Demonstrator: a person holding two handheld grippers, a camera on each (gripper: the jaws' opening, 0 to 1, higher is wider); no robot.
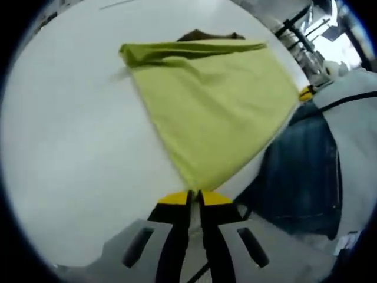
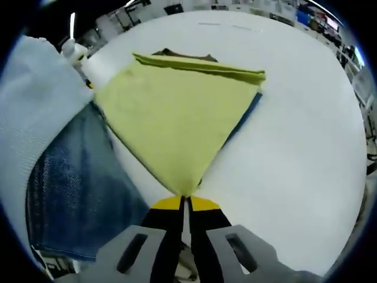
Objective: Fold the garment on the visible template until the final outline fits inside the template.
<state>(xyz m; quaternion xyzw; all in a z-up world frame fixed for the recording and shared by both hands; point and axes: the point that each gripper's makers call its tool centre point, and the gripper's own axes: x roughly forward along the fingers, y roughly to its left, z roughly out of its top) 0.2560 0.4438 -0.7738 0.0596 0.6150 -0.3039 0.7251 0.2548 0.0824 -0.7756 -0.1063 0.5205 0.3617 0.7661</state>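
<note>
A yellow-green garment (image 1: 212,112) is spread over the white table (image 1: 70,147), with a fold bunched along its far edge. In the left gripper view, my left gripper (image 1: 194,197) is shut on the garment's near corner. In the right gripper view, my right gripper (image 2: 184,199) is shut on another near corner of the garment (image 2: 177,118), which fans out taut from the jaws. A blue edge (image 2: 244,121), which may be the template, peeks from under the cloth's right side. A dark brown piece (image 2: 184,55) shows beyond the far fold.
The person's blue jeans (image 1: 300,171) and white top (image 2: 41,100) press against the table edge. The right gripper's yellow tip (image 1: 306,93) shows at the garment's right corner. Racks and clutter (image 1: 306,35) stand beyond the table.
</note>
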